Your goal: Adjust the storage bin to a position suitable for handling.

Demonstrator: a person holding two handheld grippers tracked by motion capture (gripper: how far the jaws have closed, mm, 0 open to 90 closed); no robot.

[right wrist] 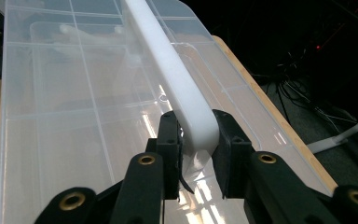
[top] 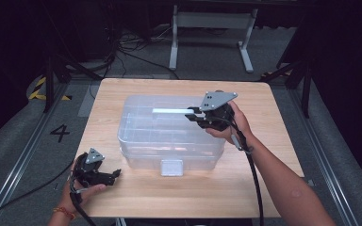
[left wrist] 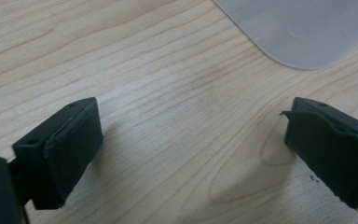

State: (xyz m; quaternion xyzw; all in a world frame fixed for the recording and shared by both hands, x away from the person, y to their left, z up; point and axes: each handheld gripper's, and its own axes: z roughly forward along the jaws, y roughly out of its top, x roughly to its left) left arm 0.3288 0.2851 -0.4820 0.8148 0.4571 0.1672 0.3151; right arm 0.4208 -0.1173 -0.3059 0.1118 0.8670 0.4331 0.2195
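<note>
- A wooden table [top: 264, 179] carries a clear storage box [top: 136, 136].
- Right gripper [right wrist: 196, 140], at the box's 2 o'clock, pinches its white handle [right wrist: 168, 60].
- Left gripper [left wrist: 191, 149], at 8 o'clock, is spread wide, holding nothing.

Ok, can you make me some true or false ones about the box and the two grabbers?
1. The right gripper pinches the white handle on the plastic box. True.
2. The left gripper holds the box's front latch. False: its jaws are open over bare table.
3. The box is see-through. True.
4. The box sits on the floor. False: it sits on the wooden table.
</note>
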